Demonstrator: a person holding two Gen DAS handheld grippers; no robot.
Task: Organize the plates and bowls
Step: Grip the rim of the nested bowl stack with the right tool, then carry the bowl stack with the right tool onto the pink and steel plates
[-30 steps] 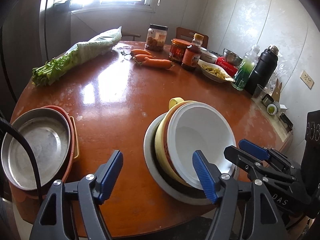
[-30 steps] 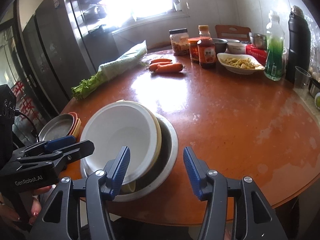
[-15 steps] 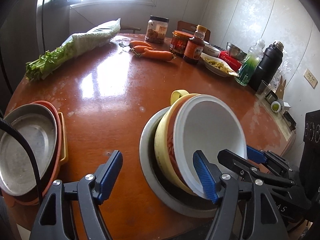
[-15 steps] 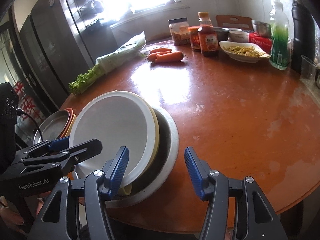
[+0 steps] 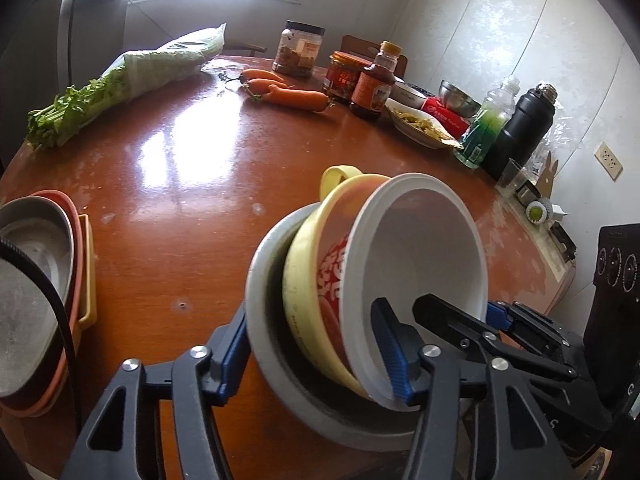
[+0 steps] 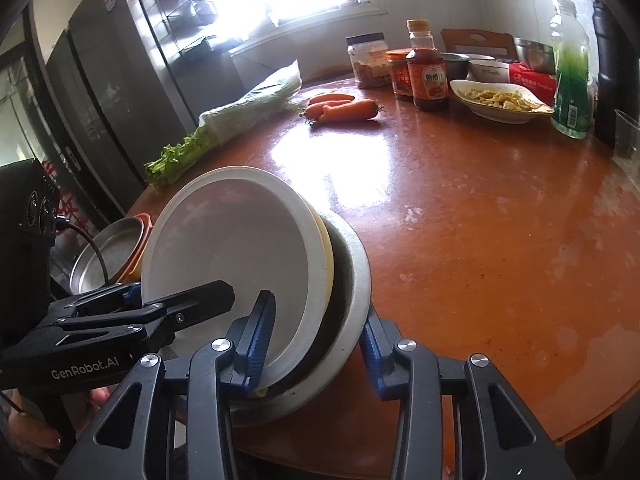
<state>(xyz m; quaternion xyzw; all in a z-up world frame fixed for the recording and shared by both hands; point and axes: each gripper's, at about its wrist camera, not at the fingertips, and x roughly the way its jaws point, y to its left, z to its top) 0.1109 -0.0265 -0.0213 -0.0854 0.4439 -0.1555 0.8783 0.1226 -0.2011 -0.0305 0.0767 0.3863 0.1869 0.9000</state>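
Since a second ago your nested bowls have tipped up on edge, and both tools' jaws have just been closing on them. The left tool [image 5: 316,356] now clamps the whole nest, one pad outside the grey bowl [image 5: 272,344], the other inside the white bowl [image 5: 432,248]. The right tool [image 6: 316,344] clamps the same stack from the near rim.

The round reddish-brown worktop [image 6: 480,216] is glossy, with window glare across its middle. A dark fridge [image 6: 104,92] stands to the side.

Only the left view shows you the wall socket [image 5: 609,159] and the black flask [image 5: 524,128]. Only the right view shows your fingers [image 6: 36,436] low in the corner, under the left tool.

The nest sits at the worktop's near edge: grey outermost, then a yellow bowl [image 5: 304,280] with a handle, a red-patterned one [image 5: 332,276], white innermost. A stack of plates [image 5: 36,280] lies well apart to the left.
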